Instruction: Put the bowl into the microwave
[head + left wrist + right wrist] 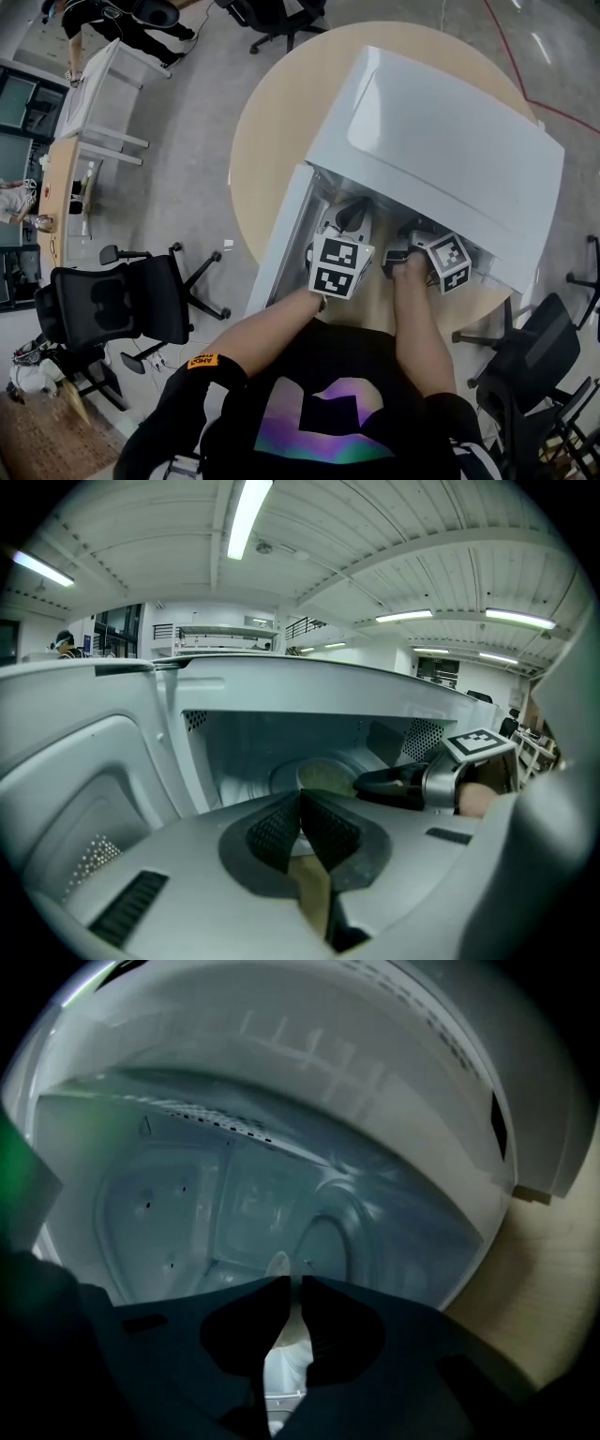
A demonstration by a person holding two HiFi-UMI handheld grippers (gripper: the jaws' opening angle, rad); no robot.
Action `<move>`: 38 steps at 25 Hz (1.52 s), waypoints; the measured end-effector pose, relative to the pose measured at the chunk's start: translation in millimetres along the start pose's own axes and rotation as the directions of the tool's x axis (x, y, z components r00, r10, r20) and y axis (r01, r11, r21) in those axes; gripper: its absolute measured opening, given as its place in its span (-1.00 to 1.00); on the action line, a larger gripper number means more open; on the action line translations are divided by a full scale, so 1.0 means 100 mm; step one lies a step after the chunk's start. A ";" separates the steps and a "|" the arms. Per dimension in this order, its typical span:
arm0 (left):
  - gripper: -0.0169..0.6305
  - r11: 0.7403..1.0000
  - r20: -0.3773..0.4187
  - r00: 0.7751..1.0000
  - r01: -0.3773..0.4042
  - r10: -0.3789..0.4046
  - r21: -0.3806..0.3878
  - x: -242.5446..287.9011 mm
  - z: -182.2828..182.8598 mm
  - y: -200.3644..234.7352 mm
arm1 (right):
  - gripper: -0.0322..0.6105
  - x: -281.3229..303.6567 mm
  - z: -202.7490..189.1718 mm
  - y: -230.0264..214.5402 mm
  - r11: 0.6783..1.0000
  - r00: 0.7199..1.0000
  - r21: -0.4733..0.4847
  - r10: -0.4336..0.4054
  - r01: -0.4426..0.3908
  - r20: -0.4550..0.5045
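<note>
White microwave (441, 141) cavity is tight: right gripper (289, 1282), pinching the bowl (323, 775) rim, may drop it; left gripper (300, 799) closed, empty.

Glossy white microwave (441, 141), matt pale wooden table (272, 122), smooth grey floor (187, 187)

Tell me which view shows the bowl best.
Left gripper view: the greenish bowl shows inside the microwave, held by the right gripper. Right gripper view shows only a pale sliver between its jaws; head view hides it.
</note>
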State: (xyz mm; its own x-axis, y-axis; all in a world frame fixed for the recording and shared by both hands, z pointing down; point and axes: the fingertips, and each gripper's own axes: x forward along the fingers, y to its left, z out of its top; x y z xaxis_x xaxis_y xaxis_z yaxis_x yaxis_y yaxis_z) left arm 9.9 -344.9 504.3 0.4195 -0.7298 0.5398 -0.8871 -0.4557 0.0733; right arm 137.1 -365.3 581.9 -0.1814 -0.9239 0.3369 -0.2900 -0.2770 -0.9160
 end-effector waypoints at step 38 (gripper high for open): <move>-0.81 0.999 0.097 0.995 0.013 -0.008 -0.051 -0.40 0.07 -0.51 | -0.74 -0.88 -0.05 0.25 0.956 0.990 -0.258 0.127 -0.139 -0.061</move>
State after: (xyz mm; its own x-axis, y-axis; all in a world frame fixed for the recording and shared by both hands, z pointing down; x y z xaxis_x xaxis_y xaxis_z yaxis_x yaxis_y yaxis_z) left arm 39.4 -295.9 473.0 0.4435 -0.7718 0.4557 -0.8901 -0.4388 0.1231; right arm 141.4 -289.3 530.0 -0.2734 -0.9339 0.2303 -0.4947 -0.0688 -0.8664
